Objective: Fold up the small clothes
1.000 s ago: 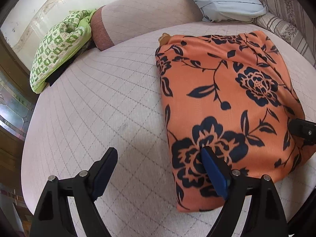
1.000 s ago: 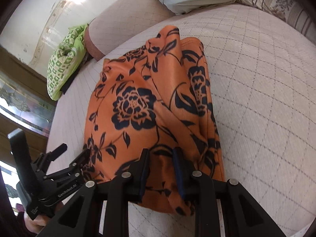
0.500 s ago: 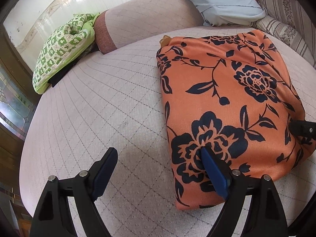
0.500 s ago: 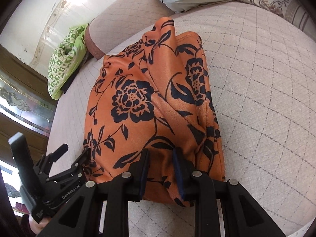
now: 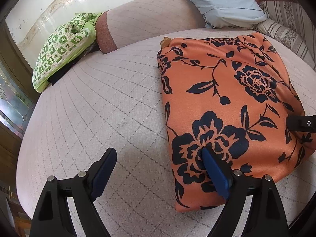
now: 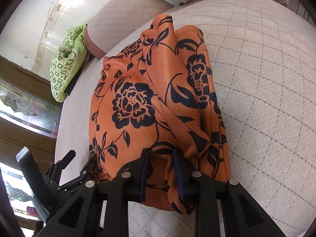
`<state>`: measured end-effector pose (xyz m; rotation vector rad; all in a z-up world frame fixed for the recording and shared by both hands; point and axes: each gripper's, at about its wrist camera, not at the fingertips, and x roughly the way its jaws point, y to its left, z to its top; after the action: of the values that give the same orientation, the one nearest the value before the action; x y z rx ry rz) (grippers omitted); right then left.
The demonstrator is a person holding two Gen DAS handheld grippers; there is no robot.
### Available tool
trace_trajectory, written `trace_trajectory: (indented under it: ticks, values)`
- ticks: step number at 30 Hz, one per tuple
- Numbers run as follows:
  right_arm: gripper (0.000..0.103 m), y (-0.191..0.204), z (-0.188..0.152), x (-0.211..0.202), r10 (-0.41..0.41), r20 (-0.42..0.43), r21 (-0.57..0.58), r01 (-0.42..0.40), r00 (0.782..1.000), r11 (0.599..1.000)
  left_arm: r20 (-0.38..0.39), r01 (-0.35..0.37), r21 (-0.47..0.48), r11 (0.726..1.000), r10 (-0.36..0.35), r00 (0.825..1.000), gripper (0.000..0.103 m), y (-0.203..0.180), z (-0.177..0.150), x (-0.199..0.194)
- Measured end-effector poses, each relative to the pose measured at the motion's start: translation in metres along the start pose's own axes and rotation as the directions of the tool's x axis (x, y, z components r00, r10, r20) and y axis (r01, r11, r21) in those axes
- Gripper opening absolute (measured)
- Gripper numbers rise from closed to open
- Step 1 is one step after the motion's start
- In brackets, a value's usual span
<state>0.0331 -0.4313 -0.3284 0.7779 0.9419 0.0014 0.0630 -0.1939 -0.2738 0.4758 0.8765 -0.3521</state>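
Observation:
An orange garment with dark blue flowers (image 5: 223, 98) lies folded on the quilted bed. My left gripper (image 5: 158, 154) stands wide open at the garment's near left corner. Its right finger (image 5: 213, 169) is over the fabric and its left finger (image 5: 104, 165) is over bare mattress. My right gripper (image 6: 161, 154) is shut on a bunched fold at the garment's (image 6: 138, 102) near edge. The fabric rises in ridges from that pinch. A finger of the right gripper (image 5: 300, 122) shows at the garment's right side in the left wrist view.
A green-and-white patterned cloth (image 5: 63, 49) lies bundled at the bed's far left corner. A pale blue pillow (image 5: 221, 4) and a striped pillow (image 5: 286, 19) sit at the head. The quilted mattress (image 5: 98, 98) stretches to the left. The left gripper's body (image 6: 59, 169) is at the lower left.
The right gripper has tilted slightly with the fabric still pinched, and the ridges look a little more drawn out. The left gripper stays wide open in the same place.

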Motion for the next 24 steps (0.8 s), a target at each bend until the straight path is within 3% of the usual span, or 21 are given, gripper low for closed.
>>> trace_trajectory:
  ticks: [11,14,16,18,19,20,22,24]
  values:
    - [0.028,0.006,-0.002,0.001,-0.034,0.019,-0.023,0.034,0.999,0.999,0.026,0.100,-0.050,0.994,-0.099,0.995,0.099,0.017,-0.003,0.012]
    - [0.028,0.010,-0.005,0.001,-0.058,0.032,-0.046,0.059,0.998,0.997,0.046,0.166,-0.086,0.982,-0.162,0.986,0.103,0.028,-0.006,0.020]
    - [0.028,0.011,-0.006,0.001,-0.064,0.038,-0.049,0.066,0.997,0.997,0.036,0.277,-0.157,0.948,-0.274,0.961,0.103,0.042,-0.007,0.031]
    - [0.028,0.014,-0.007,0.001,-0.080,0.037,-0.057,0.082,0.996,0.995,-0.028,0.372,-0.301,0.878,-0.399,0.917,0.103,0.059,0.002,0.043]
    - [0.028,0.017,-0.006,0.001,-0.094,0.027,-0.060,0.096,0.995,0.994,-0.024,0.402,-0.332,0.853,-0.434,0.901,0.103,0.064,0.006,0.044]
    - [0.028,0.019,-0.004,-0.001,-0.109,0.015,-0.056,0.109,0.994,0.992,-0.011,0.412,-0.333,0.848,-0.440,0.898,0.103,0.068,0.011,0.042]
    - [0.029,0.031,0.004,-0.008,-0.124,-0.018,-0.062,0.123,0.992,0.991,0.023,0.376,-0.268,0.887,-0.384,0.923,0.103,0.070,0.020,0.033]
    - [0.029,0.049,0.016,-0.016,-0.086,-0.004,-0.090,0.086,0.996,0.992,0.057,0.354,-0.194,0.915,-0.350,0.935,0.103,0.065,0.027,0.028]
